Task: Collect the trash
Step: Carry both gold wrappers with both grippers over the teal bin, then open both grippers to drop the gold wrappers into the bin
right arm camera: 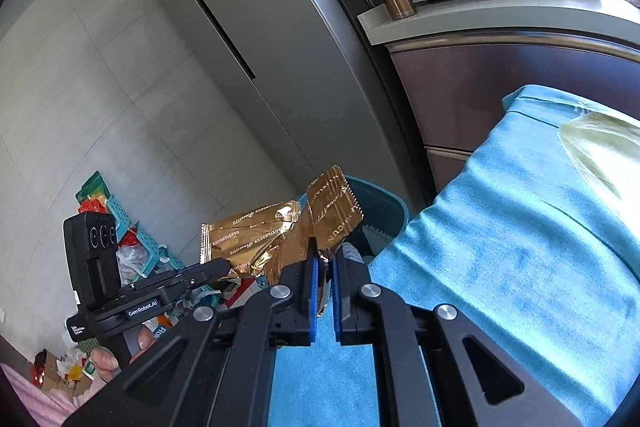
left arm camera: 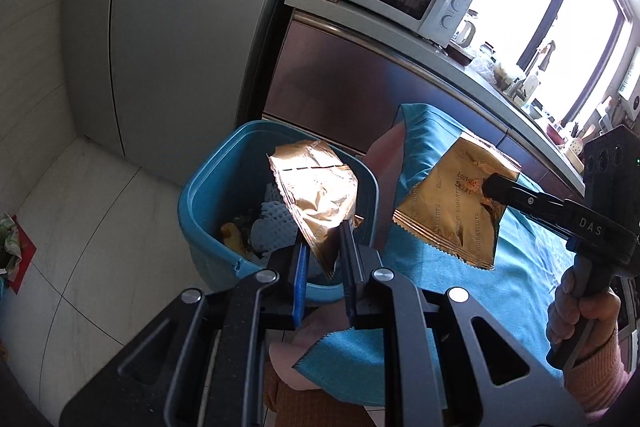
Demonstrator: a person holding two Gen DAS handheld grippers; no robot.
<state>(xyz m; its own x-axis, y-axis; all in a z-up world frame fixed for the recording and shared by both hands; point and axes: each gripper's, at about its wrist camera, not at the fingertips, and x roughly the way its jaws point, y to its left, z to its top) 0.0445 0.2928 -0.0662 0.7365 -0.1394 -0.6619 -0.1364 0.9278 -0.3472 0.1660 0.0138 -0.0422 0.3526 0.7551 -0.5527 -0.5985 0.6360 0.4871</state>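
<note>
1. The blue bin (left arm camera: 208, 195) stood on the floor against the edge of the blue-clothed worktop (left arm camera: 500, 267), with the cabinet front close behind and open tiled floor (left arm camera: 80, 227) on its other side.
2. The left gripper (left arm camera: 324, 239) pointed downward, jaws clamped on a crumpled gold wrapper (left arm camera: 316, 183) over the bin's mouth.
3. The right gripper (right arm camera: 325, 259), gripped by a hand (left arm camera: 580, 315), angled down over the worktop's edge, jaws shut on a second gold wrapper (right arm camera: 332, 211) beside the bin.

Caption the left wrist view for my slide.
Both grippers carry gold wrappers toward the blue bin.
</note>
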